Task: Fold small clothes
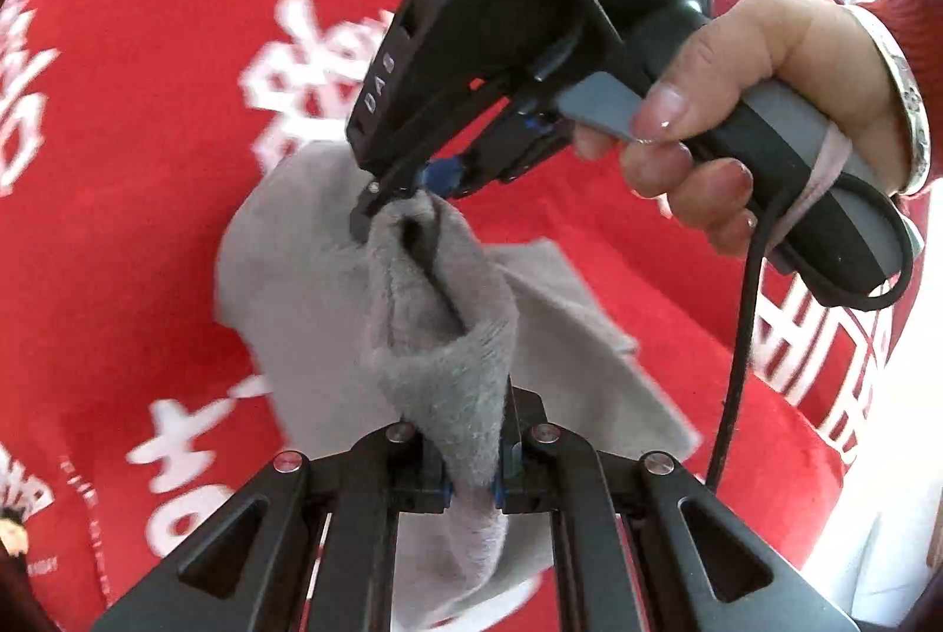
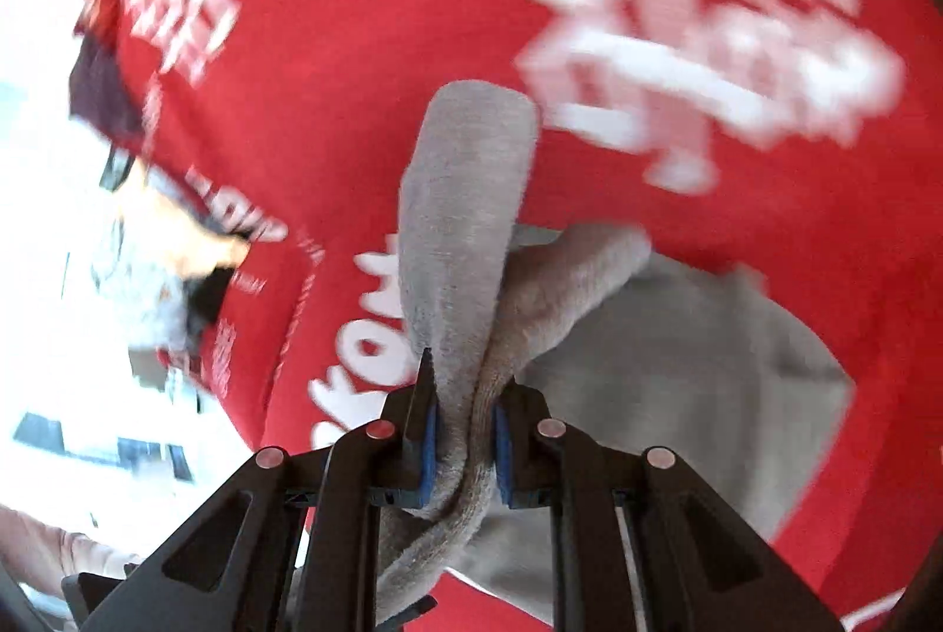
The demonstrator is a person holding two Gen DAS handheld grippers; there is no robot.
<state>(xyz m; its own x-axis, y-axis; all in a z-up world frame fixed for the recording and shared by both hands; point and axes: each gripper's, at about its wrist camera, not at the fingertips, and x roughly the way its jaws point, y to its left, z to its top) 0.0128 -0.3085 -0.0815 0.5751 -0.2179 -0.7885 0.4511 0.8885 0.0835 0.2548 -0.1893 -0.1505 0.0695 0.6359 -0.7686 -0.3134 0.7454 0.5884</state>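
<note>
A small grey fleecy garment (image 1: pixel 436 325) hangs in the air between my two grippers, above a red cloth with white lettering (image 1: pixel 147 131). My left gripper (image 1: pixel 471 479) is shut on a bunched part of it at the bottom of the left wrist view. My right gripper (image 1: pixel 395 201), held in a hand (image 1: pixel 766 101), is shut on another bunched part just above. In the right wrist view the right gripper (image 2: pixel 465 437) pinches the grey garment (image 2: pixel 465 219), whose loose parts stick up and hang to the right.
The red cloth with white lettering (image 2: pixel 353 13) fills the background in both views. A bright white area with blurred shapes (image 2: pixel 59 278) lies at the left of the right wrist view. The right gripper's black cable (image 1: pixel 742 337) hangs down.
</note>
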